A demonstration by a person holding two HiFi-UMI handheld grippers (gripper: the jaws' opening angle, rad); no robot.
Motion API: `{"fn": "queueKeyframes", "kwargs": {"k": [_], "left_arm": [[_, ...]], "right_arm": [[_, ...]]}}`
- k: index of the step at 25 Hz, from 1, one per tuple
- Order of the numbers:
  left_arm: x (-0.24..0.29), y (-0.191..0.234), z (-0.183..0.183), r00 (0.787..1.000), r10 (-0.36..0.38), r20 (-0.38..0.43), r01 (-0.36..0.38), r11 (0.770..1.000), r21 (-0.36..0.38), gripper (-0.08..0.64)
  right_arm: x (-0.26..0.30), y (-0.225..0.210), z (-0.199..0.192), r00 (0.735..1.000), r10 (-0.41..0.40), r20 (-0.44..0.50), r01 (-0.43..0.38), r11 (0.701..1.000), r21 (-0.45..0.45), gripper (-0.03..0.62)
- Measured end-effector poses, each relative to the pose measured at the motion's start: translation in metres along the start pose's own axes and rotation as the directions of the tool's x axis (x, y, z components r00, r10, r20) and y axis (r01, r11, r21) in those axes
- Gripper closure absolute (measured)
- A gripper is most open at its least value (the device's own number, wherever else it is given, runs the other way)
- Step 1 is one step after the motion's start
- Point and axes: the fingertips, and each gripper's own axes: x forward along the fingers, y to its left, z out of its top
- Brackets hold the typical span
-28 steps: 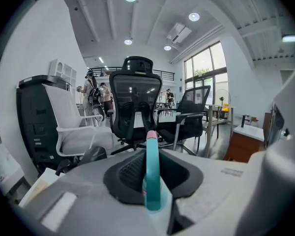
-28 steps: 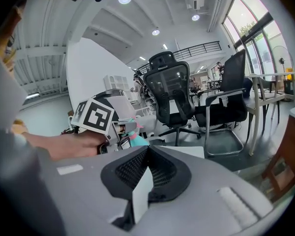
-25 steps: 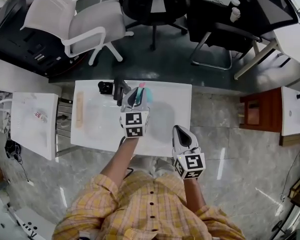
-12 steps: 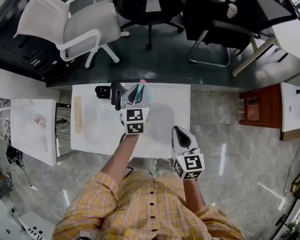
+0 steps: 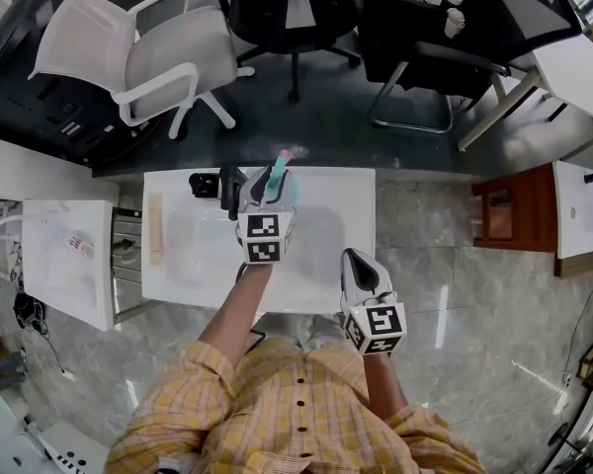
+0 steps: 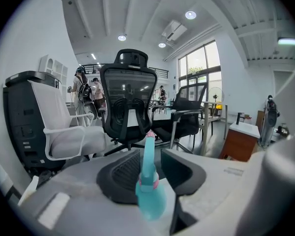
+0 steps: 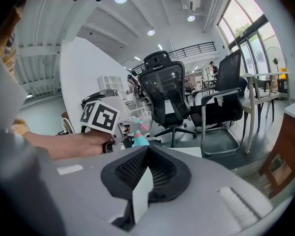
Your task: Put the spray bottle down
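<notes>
Our left gripper (image 6: 152,163) is opening its jaws, with the teal bottle (image 6: 150,200) upright between them near the far edge of the white table (image 5: 326,235). Our right gripper (image 7: 147,151) hangs by the near edge, jaws together and empty.

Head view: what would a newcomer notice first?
The teal spray bottle draws the eye first. It sits nozzle up between the jaws of the left gripper, which are opening, near the far edge of the white table. Next come the black chair and white chair beyond the table. The right gripper is empty, by the near edge.
</notes>
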Motion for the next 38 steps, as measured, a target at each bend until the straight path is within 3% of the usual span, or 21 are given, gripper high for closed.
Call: {"fn": "queueKeyframes", "kwargs": {"k": [12,25,38], "left_arm": [[-0.040,-0.005,0.020,0.998,0.023,0.050,-0.021,1.000,-0.022,0.437],[-0.108,-0.023,0.044,0.991,0.000,0.130,0.003,1.000,-0.019,0.561],[-0.157,-0.029,0.051,0.984,-0.019,0.179,0.023,1.000,-0.021,0.561]], "right_arm": [[-0.010,0.011,0.010,0.999,0.023,0.030,-0.022,1.000,-0.014,0.592],[-0.019,0.026,0.043,0.994,0.049,0.098,-0.044,0.998,-0.050,0.594],[-0.025,0.043,0.070,0.988,0.062,0.139,-0.052,0.996,-0.075,0.594]]}}
